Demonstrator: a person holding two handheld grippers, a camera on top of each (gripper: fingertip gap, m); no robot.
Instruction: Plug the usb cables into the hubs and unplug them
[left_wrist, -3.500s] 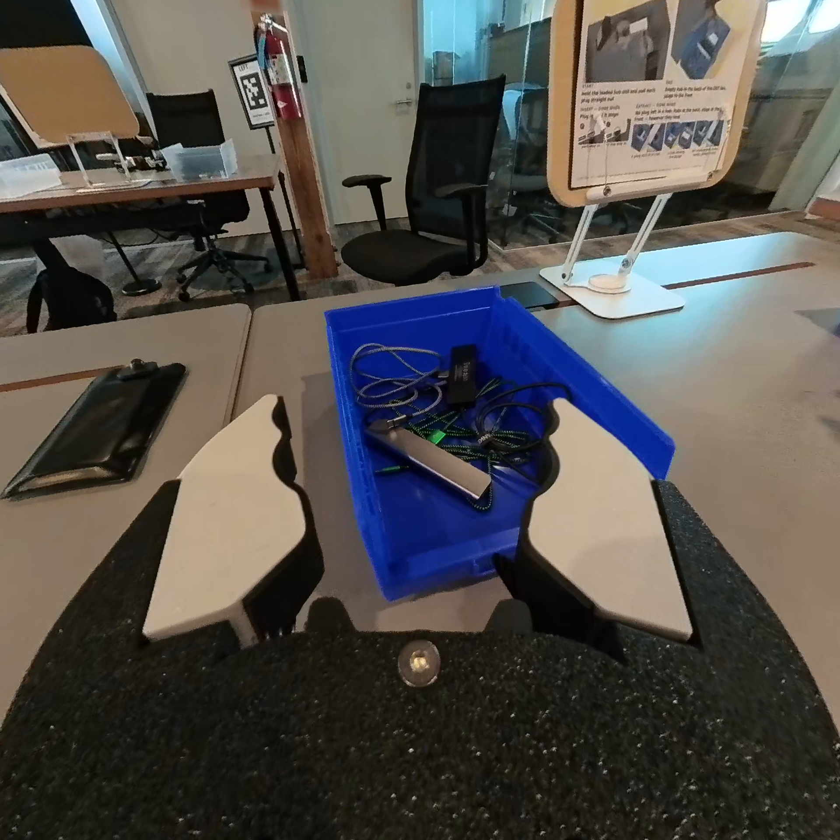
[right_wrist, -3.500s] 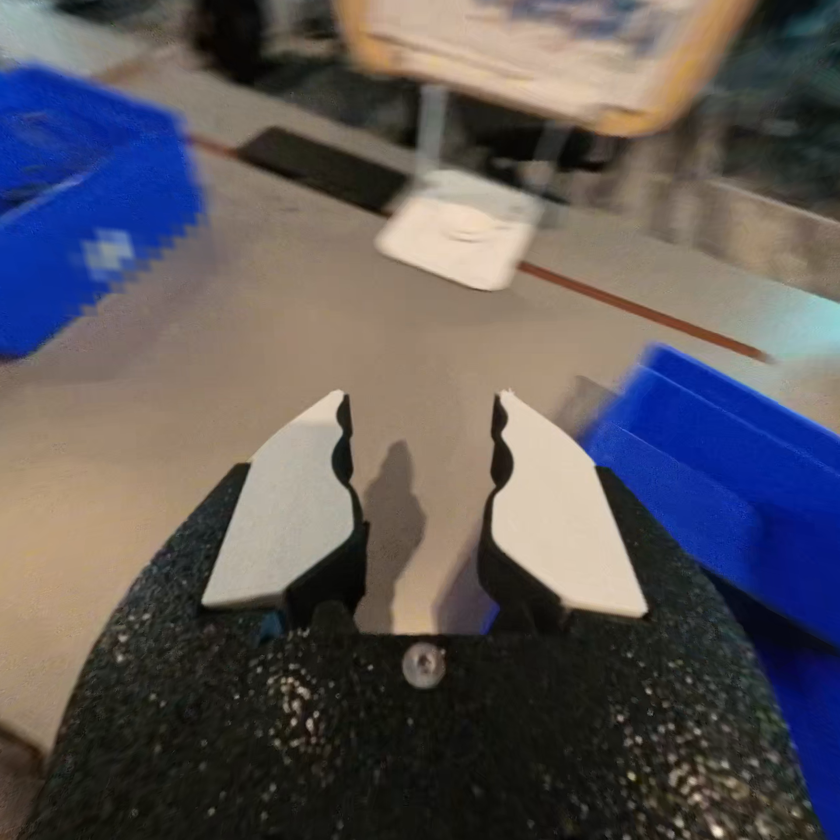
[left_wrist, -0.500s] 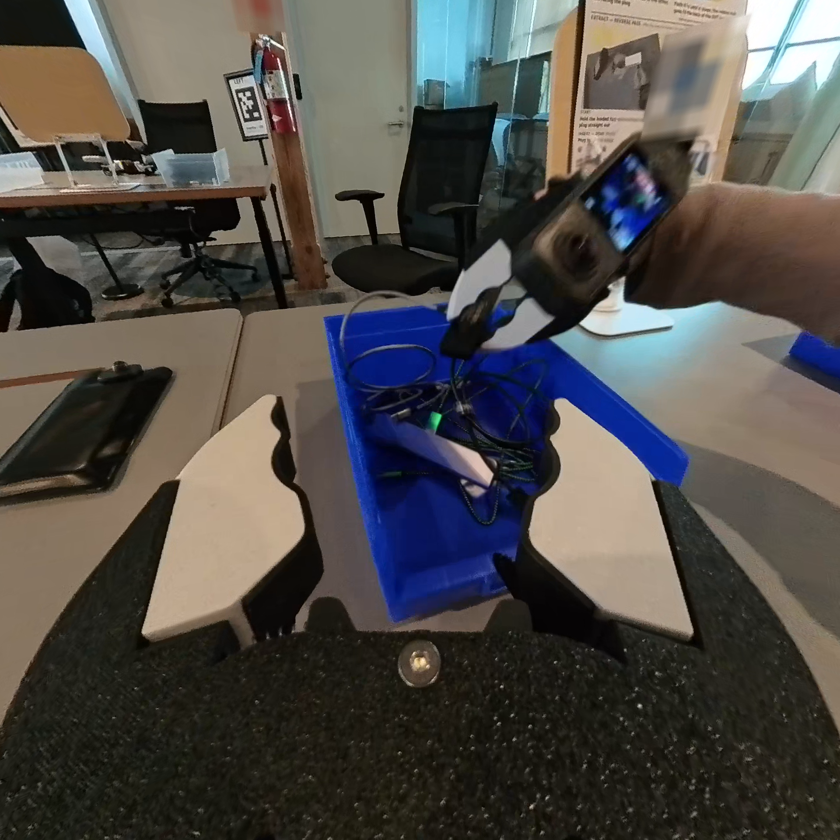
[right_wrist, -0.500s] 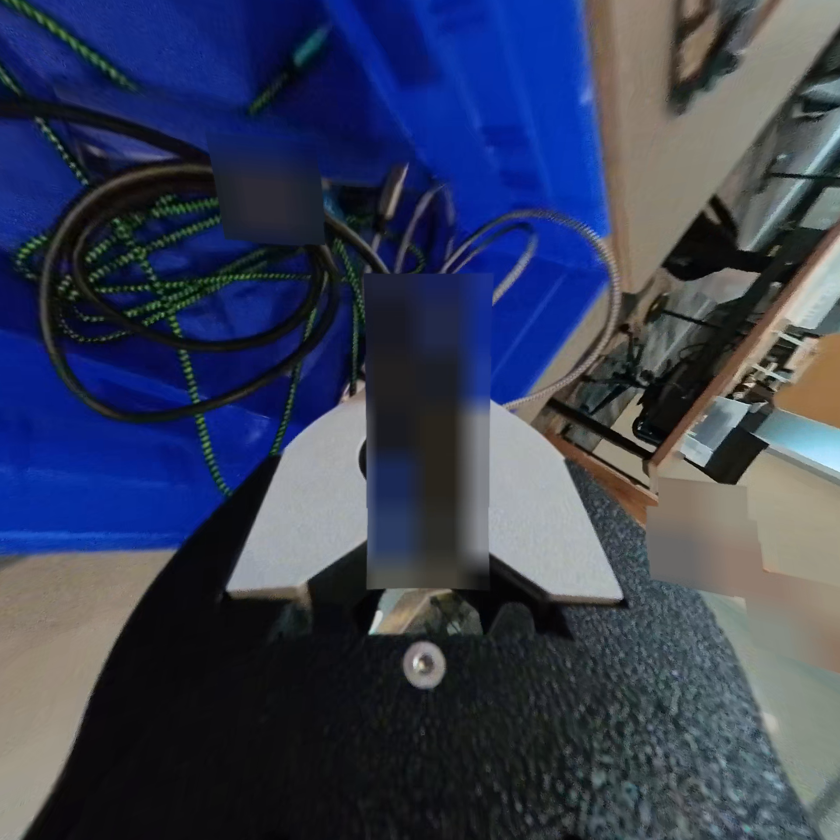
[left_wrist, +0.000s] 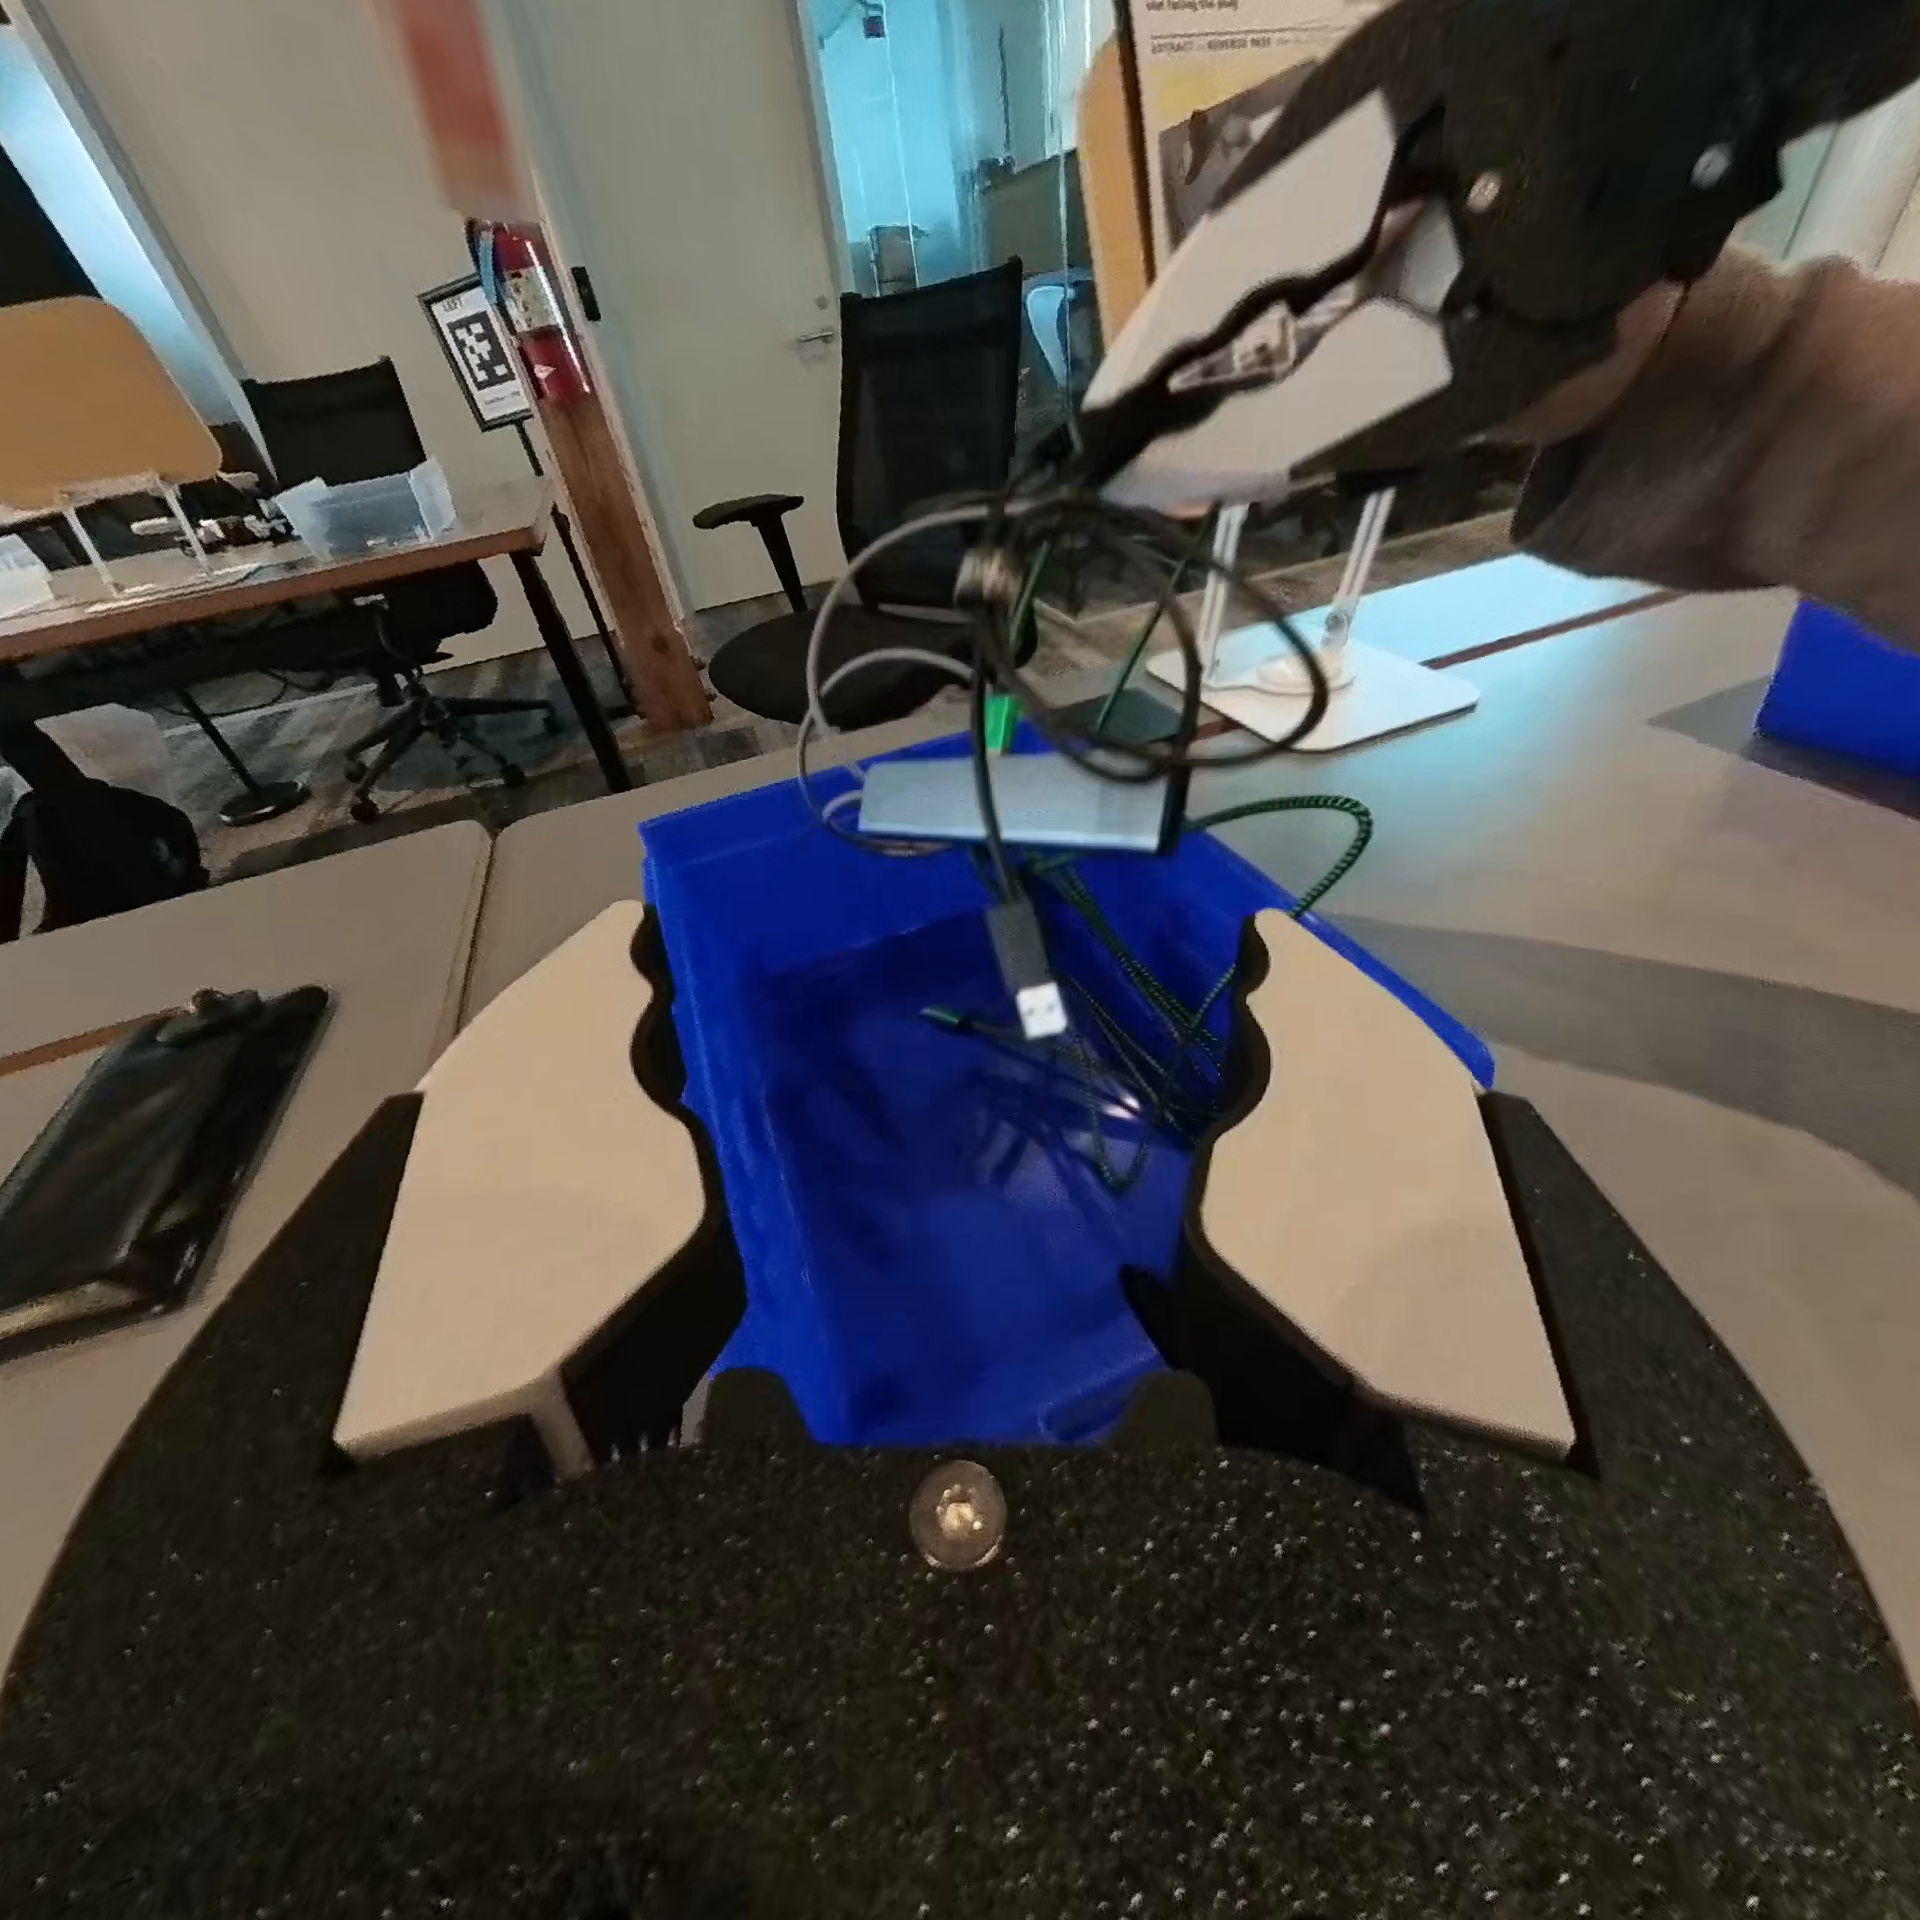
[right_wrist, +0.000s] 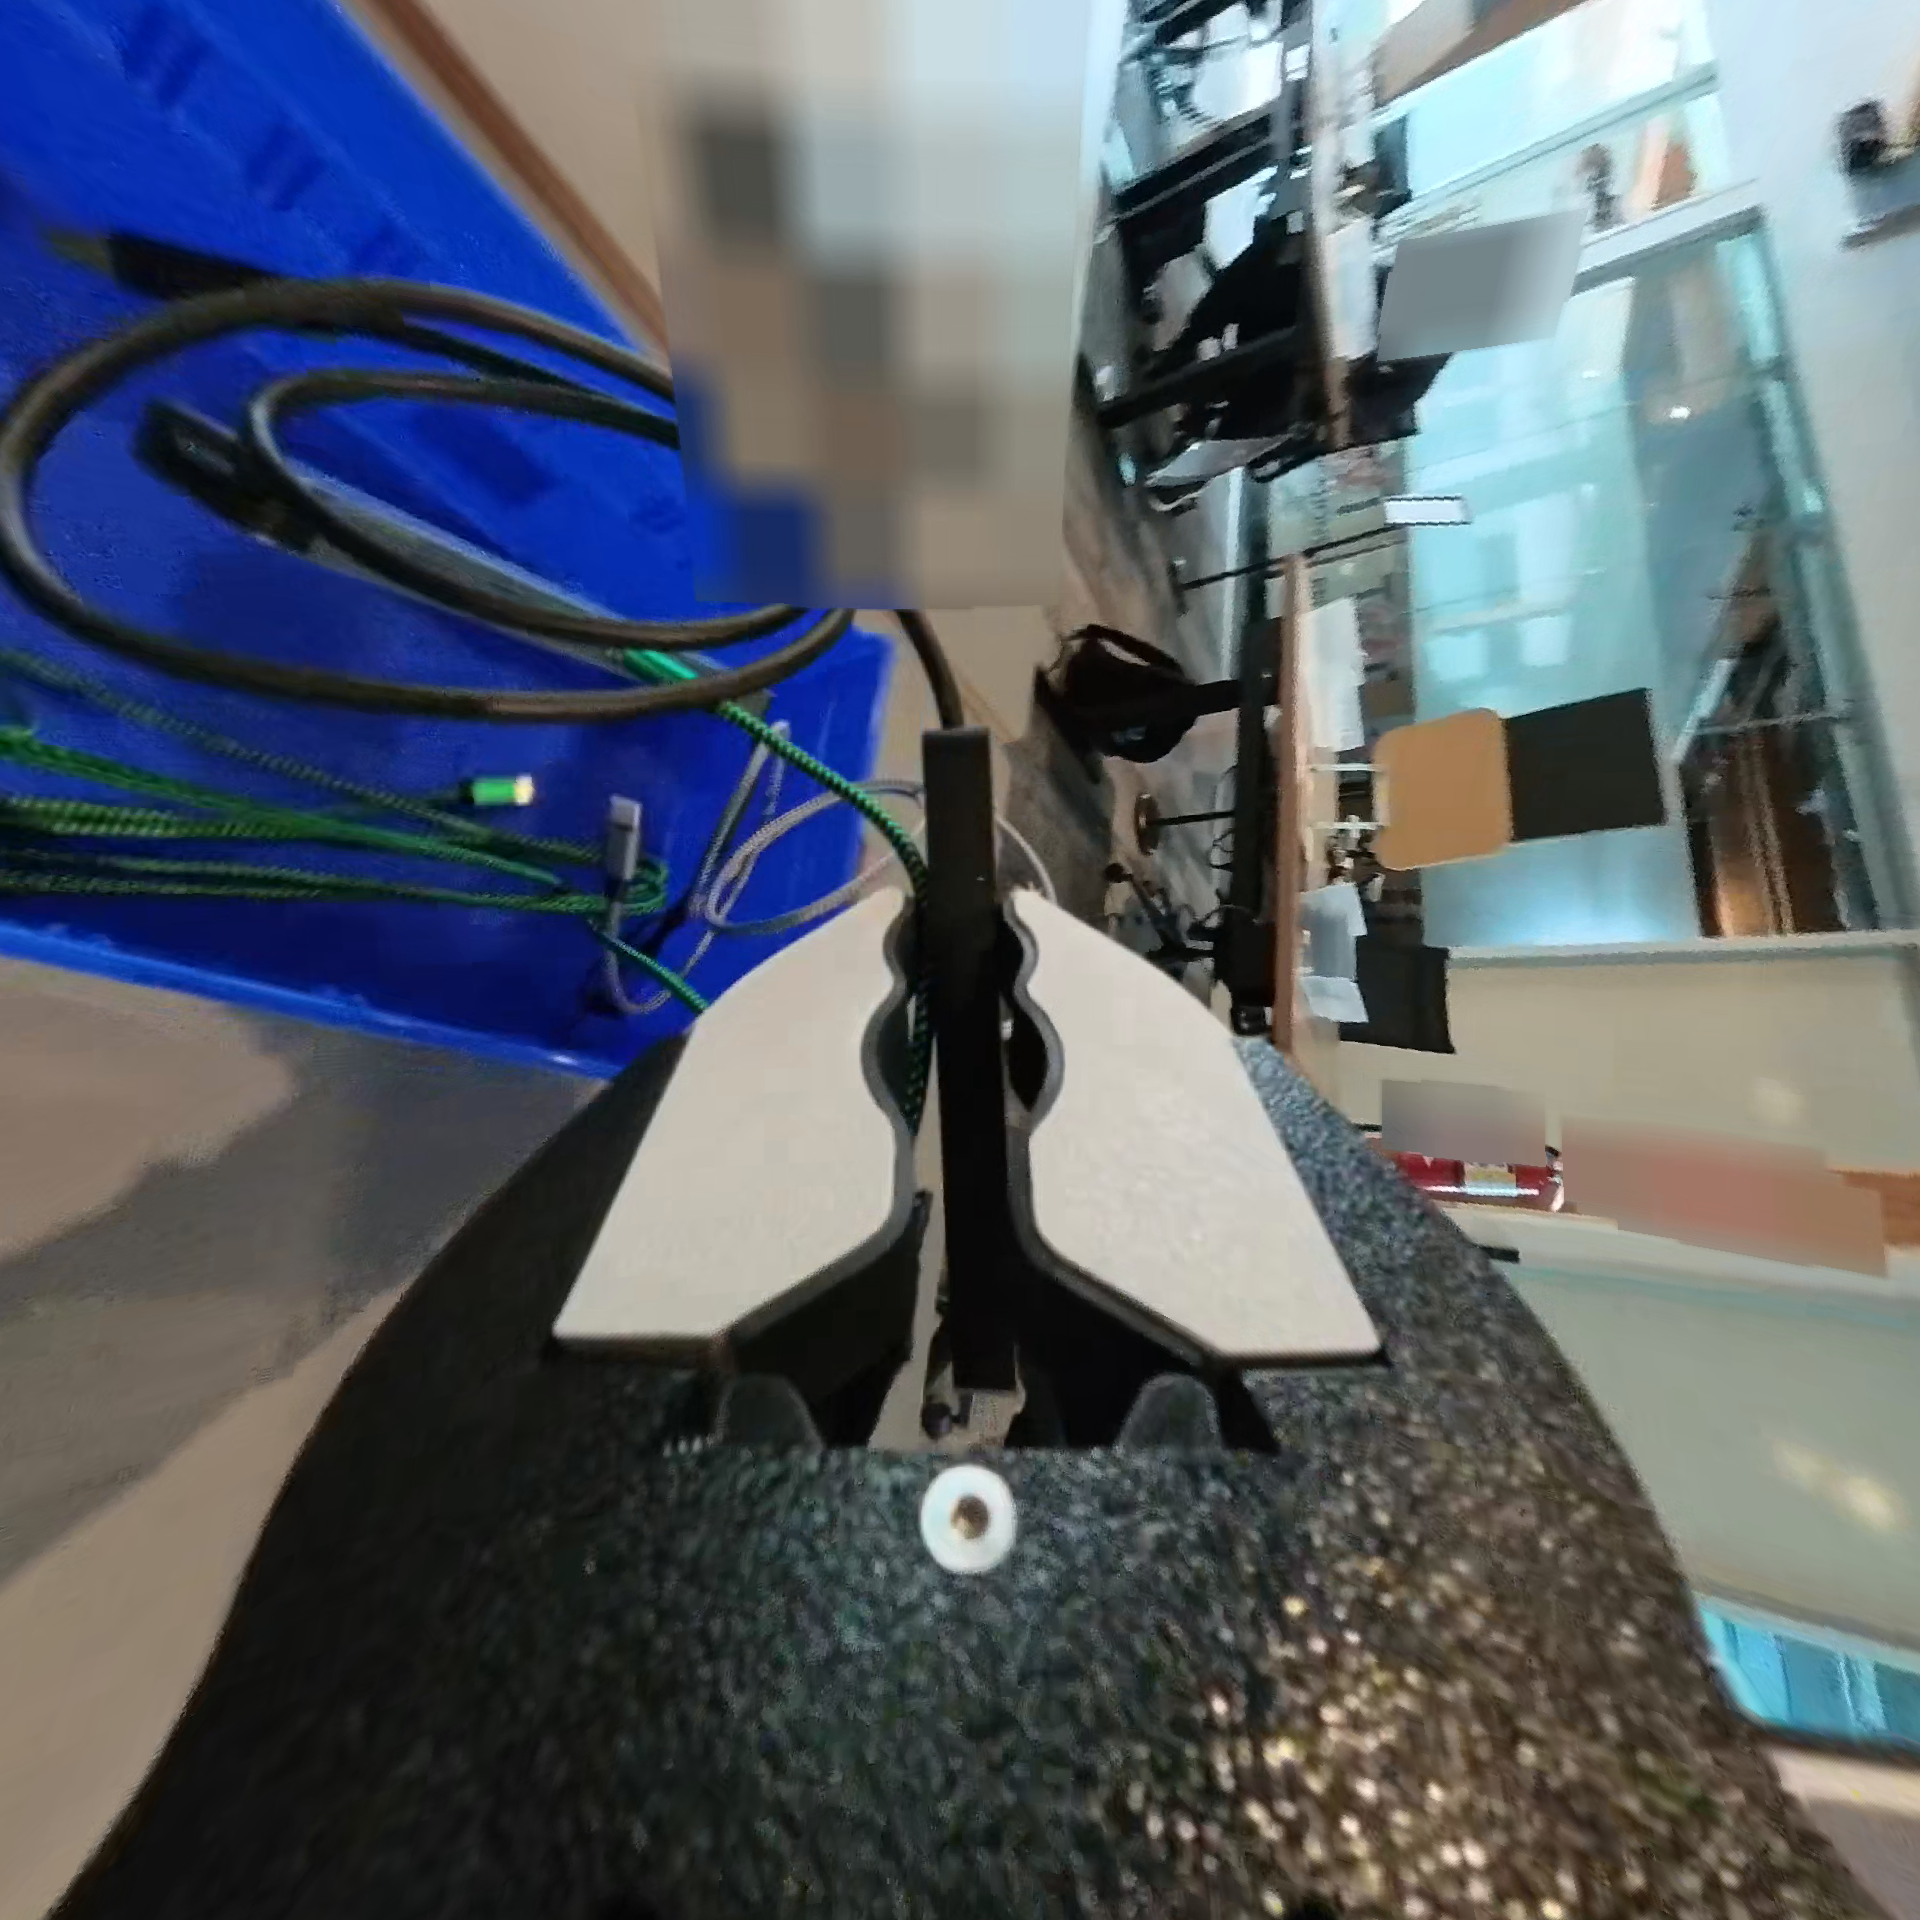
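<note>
While the left gripper (left_wrist: 943, 997) sits low-centre in its own view w/ jaws spread wide and nothing between them, its pale grey fingers (left_wrist: 540, 1174) look matte, w/ scalloped black inner edges, on a grainy black foam-like body; past them, centre frame, sits a glossy blue plastic bin (left_wrist: 1382, 997) on a smooth grey table (left_wrist: 1621, 862). Upper right of that view, the right gripper (left_wrist: 1117, 436) hangs above the bin; in the right wrist view its jaws are clenched on a slim black hub (right_wrist: 961, 997), a flat matte bar seen edge-on at centre frame, w/ a green-black braided cable (right_wrist: 831, 790) pinched beside it. From it dangles a tangle of cables (left_wrist: 1039, 582): smooth black loops, grey braid, green-black braid; a flat silver rectangular hub (left_wrist: 1013, 810) hangs in the tangle over the bin's far rim; a black USB plug (left_wrist: 1023, 971) w/ a metal tip dangles lower, inside the bin opening. Left edge, mid-frame: shiny black pouch (left_wrist: 145, 1132) lying flat on the table.
</note>
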